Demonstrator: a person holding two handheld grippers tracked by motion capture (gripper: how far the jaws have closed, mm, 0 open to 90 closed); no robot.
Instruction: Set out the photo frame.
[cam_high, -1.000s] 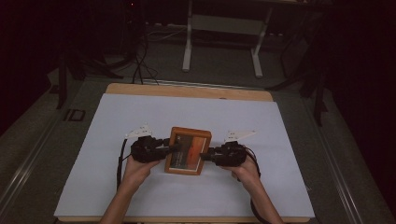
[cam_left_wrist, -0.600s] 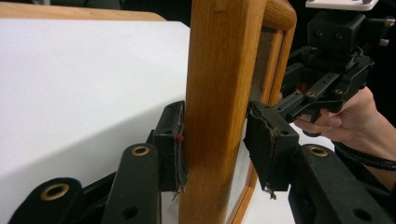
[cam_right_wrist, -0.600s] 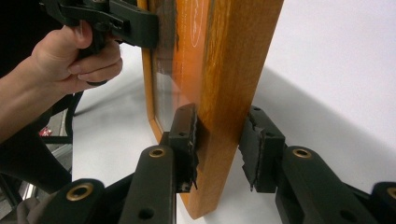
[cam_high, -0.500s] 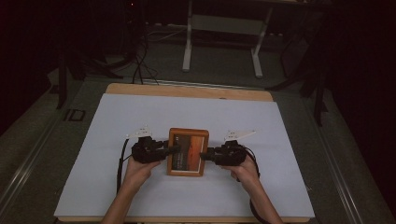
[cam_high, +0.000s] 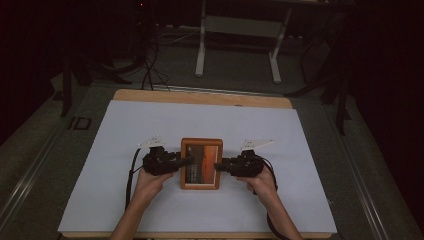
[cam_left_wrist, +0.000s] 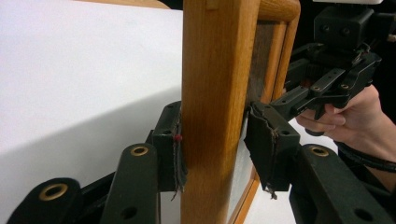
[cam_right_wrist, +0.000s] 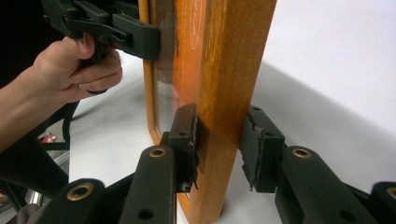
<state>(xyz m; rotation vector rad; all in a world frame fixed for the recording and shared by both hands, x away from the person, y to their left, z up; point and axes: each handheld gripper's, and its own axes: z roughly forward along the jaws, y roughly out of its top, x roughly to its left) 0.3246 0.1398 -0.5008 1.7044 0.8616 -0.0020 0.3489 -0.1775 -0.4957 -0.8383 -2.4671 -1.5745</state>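
You have one wooden picture frame (cam_high: 201, 163) and two tools. It sits between them on the white desk (cam_high: 125, 130), the left tool (cam_high: 186, 161) pinching its left rail and the right tool (cam_high: 218, 166) straddling its right rail. The left tool's view shows both pads (cam_left_wrist: 176, 154) against the wood; the right tool's view shows one pad (cam_right_wrist: 187, 135) touching and the other standing off. Since a second ago, the frame has shifted slightly; both hands hold their places.
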